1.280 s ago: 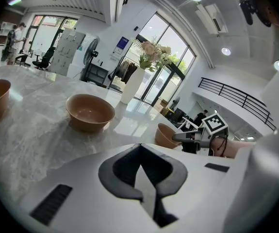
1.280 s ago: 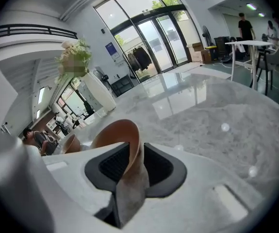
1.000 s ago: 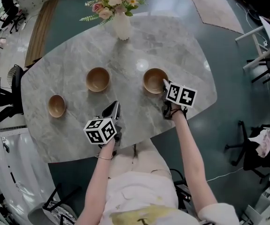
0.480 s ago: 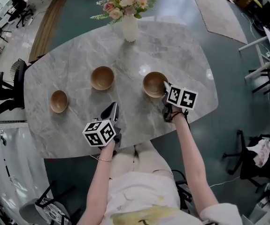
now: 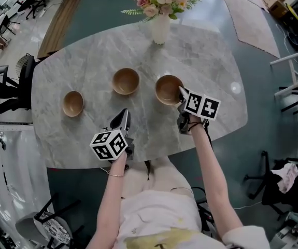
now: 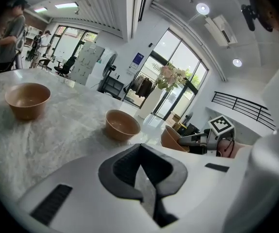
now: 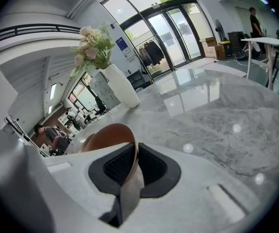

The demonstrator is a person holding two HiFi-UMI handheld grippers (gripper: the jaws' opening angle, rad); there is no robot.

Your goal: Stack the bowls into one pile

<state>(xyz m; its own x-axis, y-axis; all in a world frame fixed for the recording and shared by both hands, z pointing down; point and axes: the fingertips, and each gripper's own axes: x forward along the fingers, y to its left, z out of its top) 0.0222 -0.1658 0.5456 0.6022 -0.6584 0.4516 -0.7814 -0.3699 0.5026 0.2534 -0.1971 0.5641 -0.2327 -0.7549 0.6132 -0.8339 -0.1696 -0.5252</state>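
Three wooden bowls are on the marble table [image 5: 86, 139]: a small one at the left [image 5: 73, 103] [image 6: 27, 98], one in the middle [image 5: 126, 81] [image 6: 122, 124], and one at the right [image 5: 169, 89] [image 7: 107, 136]. My right gripper [image 5: 181, 93] [image 7: 134, 154] has just been closing and is shut on the near rim of the right bowl, which is tilted. In the left gripper view that bowl [image 6: 173, 139] shows with the right gripper on it. My left gripper [image 5: 122, 119] [image 6: 140, 154] hovers in front of the middle bowl, shut, with nothing between its pads.
A white vase of flowers [image 5: 160, 27] [image 7: 122, 86] stands at the far side of the table, behind the bowls. Office chairs [image 5: 14, 87] stand on the floor to the left of the table, and the table's near edge is just under my wrists.
The right gripper has carried the right bowl leftward, closer to the middle bowl. The left gripper has shifted a little to the left over the table.
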